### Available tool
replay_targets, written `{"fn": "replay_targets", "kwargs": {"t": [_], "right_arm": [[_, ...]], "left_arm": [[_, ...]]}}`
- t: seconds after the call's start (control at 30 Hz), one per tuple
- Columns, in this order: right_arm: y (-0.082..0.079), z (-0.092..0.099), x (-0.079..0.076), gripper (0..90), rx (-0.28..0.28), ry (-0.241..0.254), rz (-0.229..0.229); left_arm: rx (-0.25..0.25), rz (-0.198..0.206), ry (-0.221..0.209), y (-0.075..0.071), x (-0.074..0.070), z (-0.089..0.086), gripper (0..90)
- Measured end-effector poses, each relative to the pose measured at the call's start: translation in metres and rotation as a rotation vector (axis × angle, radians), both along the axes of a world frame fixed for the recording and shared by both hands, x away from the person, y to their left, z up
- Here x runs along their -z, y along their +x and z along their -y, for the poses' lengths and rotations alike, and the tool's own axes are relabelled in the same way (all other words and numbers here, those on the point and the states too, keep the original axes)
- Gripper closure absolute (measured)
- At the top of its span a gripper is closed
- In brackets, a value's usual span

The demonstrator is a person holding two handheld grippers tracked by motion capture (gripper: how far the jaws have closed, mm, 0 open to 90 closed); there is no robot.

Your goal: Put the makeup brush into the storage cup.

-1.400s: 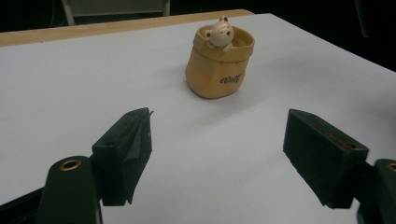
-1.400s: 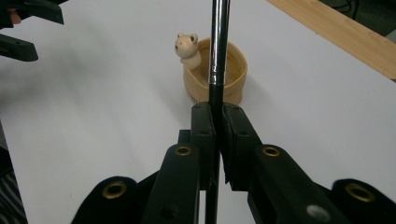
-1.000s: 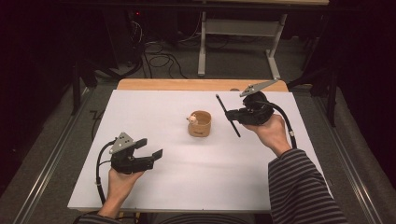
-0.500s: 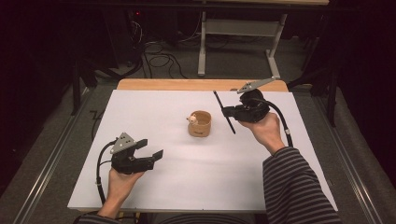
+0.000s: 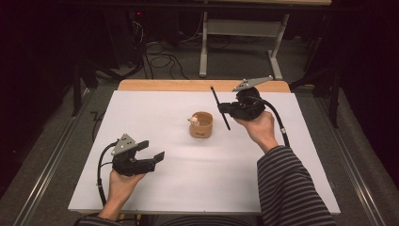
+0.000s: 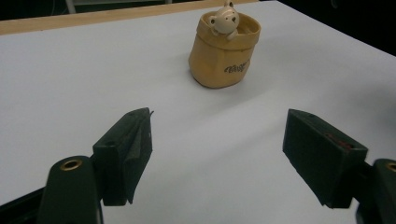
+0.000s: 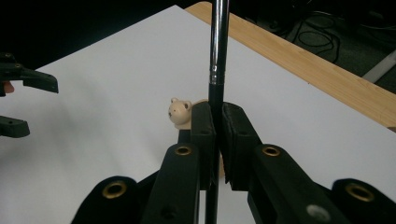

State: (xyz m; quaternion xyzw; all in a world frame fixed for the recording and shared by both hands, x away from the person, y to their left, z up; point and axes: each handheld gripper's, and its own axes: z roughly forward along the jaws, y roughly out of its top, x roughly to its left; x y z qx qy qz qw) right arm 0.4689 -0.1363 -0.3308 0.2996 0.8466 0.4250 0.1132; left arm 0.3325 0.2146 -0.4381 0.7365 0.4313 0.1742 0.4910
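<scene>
Pretty much the whole white table [image 5: 188, 188] is bare, so there's loads of room to move around. Only the little tan pot [image 5: 201, 125] sits mid-table. The right gripper [image 5: 225, 109] holds a thin black stick [image 5: 219, 107] slanted just beside it, crowding that side.

Lettering on tan pot [image 6: 224, 51] too blurred.

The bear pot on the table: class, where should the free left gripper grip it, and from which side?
Grip the tan pot across its soft side walls, coming level from the open left gripper, which already faces it. Its upright, rounded body fits between the jaws; avoid the rim where the bear figure sits.
</scene>
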Motion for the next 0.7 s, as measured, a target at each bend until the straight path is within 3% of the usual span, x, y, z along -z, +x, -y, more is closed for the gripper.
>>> {"fn": "replay_targets", "kwargs": {"t": [0.7], "right_arm": [[0.011, -0.017, 0.005, 86.0, -0.002, 0.045, 0.029]], "left_arm": [[0.002, -0.002, -0.006, 0.000, 0.000, -0.001, 24.5]]}}
